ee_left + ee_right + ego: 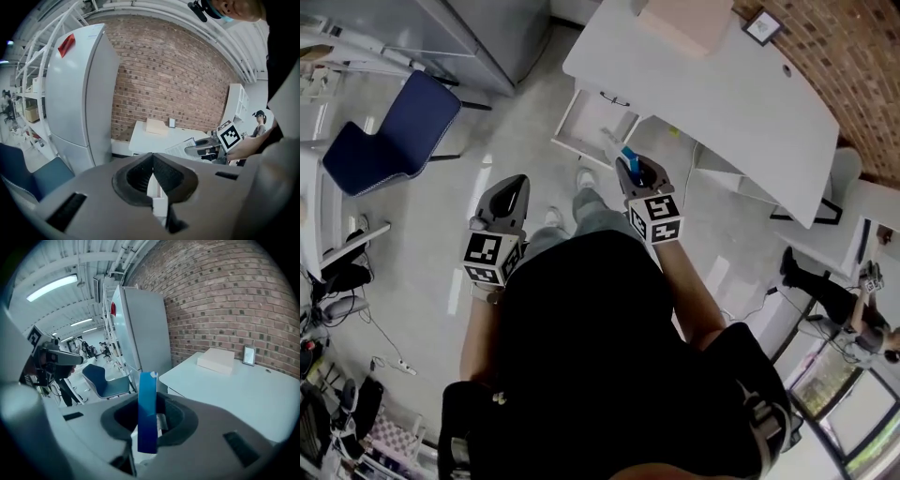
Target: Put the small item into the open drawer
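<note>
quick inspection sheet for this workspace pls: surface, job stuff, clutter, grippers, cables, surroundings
surface: white desk, mostly bare
job's things: blue flat item held above the floor; open drawer under the desk, looks empty
clutter: beige box and small frame on the desk
grippers: left gripper shut, empty; right gripper shut on the blue flat item
cables: floor cables at the person's left
surroundings: blue chair, brick wall, white fridge

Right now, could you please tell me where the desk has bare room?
The desk is bare from the box and frame by the wall to its near edge. The open drawer looks bare too. Only the wall side is crowded.
</note>
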